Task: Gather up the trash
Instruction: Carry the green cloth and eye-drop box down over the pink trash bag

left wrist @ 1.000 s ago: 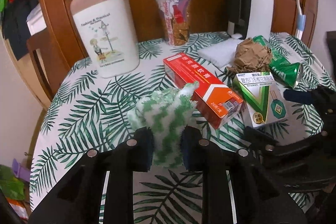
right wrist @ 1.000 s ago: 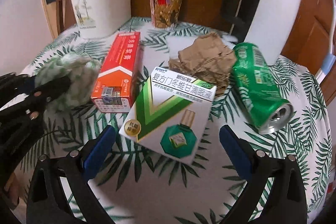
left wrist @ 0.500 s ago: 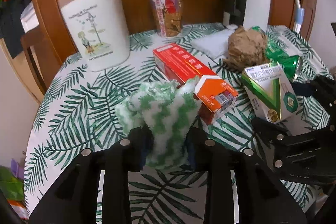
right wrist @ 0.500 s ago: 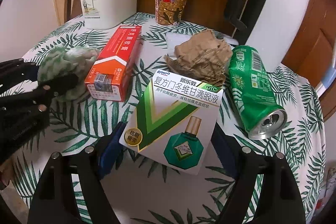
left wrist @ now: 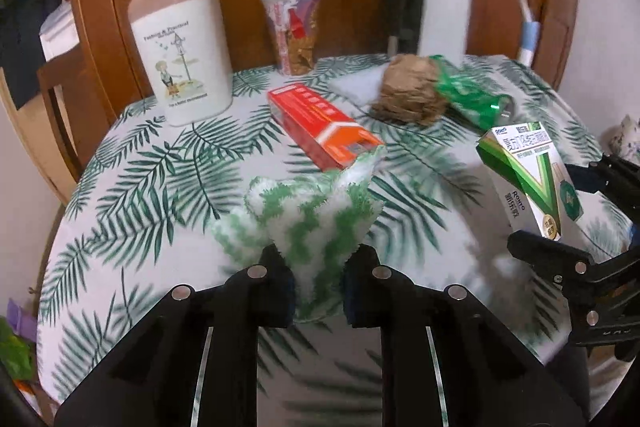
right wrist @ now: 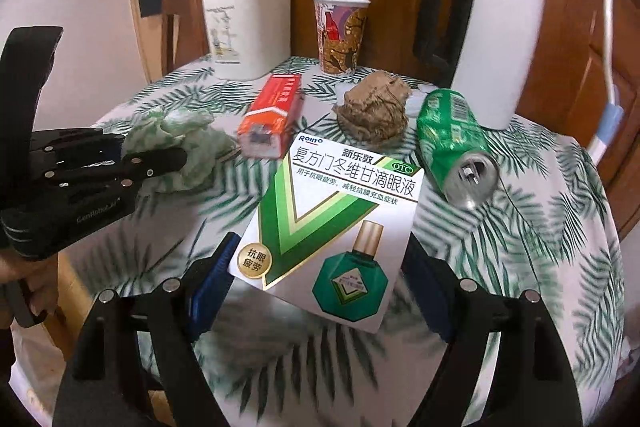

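Note:
A crumpled green-and-white napkin (left wrist: 316,215) is pinched between the pads of my left gripper (left wrist: 318,267), which is shut on it just above the leaf-print tablecloth (left wrist: 160,187). In the right wrist view the same napkin (right wrist: 188,143) and left gripper (right wrist: 156,151) show at the left. My right gripper (right wrist: 320,267) is shut on a white-and-green eye-drop box (right wrist: 336,211), held tilted clear of the table with its shadow underneath. From the left wrist view that box (left wrist: 524,183) hangs at the right edge.
On the table lie a red-orange carton (right wrist: 272,111), a brown paper wad (right wrist: 374,107) and a green can (right wrist: 452,143) on its side. Behind stand a lidded cream bin (right wrist: 244,23), a paper cup (right wrist: 340,35) with a straw and a white kettle (right wrist: 492,39). Wooden doors back the table.
The right jaws closed onto the eye-drop box and lifted it off the table. Both grippers drew back from the table's middle, the left one carrying the napkin.

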Motion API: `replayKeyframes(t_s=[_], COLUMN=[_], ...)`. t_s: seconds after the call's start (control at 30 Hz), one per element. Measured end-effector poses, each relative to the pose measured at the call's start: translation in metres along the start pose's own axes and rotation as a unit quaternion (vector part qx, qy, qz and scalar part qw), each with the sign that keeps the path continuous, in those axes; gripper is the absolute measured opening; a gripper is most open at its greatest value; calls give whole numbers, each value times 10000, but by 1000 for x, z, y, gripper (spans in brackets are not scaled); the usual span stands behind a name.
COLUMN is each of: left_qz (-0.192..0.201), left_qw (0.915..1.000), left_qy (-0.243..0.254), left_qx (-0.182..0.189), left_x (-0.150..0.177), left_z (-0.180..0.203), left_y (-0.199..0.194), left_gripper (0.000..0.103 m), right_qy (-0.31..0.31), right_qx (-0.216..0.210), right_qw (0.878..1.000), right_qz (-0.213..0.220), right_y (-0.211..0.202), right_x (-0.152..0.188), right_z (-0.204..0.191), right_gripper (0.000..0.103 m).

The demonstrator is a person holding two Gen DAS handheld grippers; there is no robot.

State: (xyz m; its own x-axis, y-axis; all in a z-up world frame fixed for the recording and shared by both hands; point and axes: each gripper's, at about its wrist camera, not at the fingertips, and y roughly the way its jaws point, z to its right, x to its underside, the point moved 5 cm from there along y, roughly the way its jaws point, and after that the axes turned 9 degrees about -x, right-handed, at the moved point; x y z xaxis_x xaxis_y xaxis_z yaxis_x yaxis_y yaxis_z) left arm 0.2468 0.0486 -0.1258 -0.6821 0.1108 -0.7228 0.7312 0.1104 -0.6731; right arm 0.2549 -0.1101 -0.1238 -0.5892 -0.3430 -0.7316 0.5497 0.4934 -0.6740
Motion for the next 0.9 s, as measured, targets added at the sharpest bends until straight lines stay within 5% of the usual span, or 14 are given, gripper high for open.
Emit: replayKeyframes(t_s=[0.57, 0.77, 0.9], left_qz=[47, -331, -942], left_qw=[9982, 9967, 9923], left_qy=[144, 250, 276], left_qx=[579, 696, 751], left_x=[129, 198, 251], left_z=[53, 78, 93], left_y=[-117, -110, -66], left_gripper=[17, 17, 17], right_qy=[39, 114, 249], right_qx=[-514, -713, -782], right_qw=[9986, 9950, 9887], right_qz=[-74, -687, -1252], right_y=[-92, -60, -11], right_x=[149, 223, 270], right_z=[-78, -97, -93], right_gripper=[79, 79, 79])
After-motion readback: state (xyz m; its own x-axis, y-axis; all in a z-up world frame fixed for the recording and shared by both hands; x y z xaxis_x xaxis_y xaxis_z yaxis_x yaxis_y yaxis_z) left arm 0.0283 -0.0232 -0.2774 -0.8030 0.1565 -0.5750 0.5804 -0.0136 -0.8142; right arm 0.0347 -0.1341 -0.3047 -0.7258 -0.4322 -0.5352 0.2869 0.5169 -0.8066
